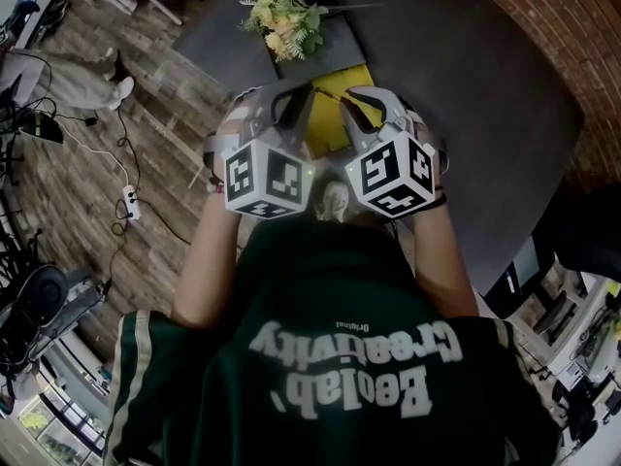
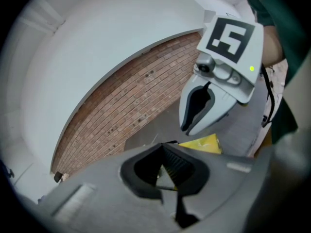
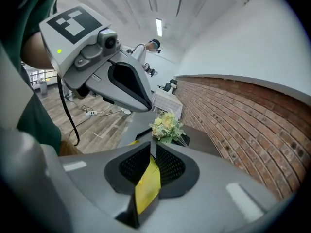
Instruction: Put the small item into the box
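Observation:
A flat yellow box [image 1: 333,115] is above the dark table [image 1: 466,95], between my two grippers. My right gripper [image 3: 151,149] is shut on a thin yellow flap [image 3: 148,186] of that box, which runs down between its pads. In the head view the right gripper [image 1: 361,100] is at the box's right edge and the left gripper [image 1: 294,93] at its left edge. The left gripper's [image 2: 163,147] tips meet, with a yellow sliver low in the gap. I cannot tell whether it pinches the box [image 2: 201,143]. A small pale thing [image 1: 333,200] shows between the marker cubes.
A bunch of yellow-white flowers [image 1: 283,22] lies on a dark box [image 1: 335,27] at the table's far side. A brick wall [image 1: 572,27] runs along the right. Wooden floor with cables and a power strip [image 1: 129,202] lies to the left.

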A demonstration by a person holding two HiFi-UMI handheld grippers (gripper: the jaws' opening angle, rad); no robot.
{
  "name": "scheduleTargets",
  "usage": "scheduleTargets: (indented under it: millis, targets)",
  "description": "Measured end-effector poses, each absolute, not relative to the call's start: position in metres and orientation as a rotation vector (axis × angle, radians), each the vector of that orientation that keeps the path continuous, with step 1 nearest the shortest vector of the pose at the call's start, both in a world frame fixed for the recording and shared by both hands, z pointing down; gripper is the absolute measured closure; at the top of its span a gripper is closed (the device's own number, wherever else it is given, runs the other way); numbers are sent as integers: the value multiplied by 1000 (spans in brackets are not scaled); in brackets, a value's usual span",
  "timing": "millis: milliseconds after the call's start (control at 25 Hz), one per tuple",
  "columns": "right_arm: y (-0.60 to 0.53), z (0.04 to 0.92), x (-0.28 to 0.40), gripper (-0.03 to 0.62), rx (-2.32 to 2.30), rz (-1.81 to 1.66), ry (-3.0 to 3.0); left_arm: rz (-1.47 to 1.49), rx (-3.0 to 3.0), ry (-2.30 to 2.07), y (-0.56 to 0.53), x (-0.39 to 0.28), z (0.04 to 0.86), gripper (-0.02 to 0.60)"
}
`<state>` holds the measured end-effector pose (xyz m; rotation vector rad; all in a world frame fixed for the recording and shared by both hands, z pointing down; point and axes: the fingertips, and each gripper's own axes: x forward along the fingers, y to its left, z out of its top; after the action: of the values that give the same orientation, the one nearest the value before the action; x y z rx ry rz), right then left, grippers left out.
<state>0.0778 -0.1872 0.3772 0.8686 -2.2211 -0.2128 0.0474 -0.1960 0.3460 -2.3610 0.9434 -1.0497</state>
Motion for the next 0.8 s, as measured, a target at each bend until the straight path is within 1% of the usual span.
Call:
scheduleTargets:
  millis: [200, 320, 800]
  targets:
    - [-189, 370, 73, 562, 899, -223, -2209, -1036, -2366, 916, -194, 42, 343, 580]
    - [-190, 367, 66, 588, 921, -228, -2190, -1027, -2372, 891, -195, 35, 342, 580]
    - [-167, 347, 38, 588, 1064, -180, -2137, -973, -2403, 771, -176, 3, 328, 580]
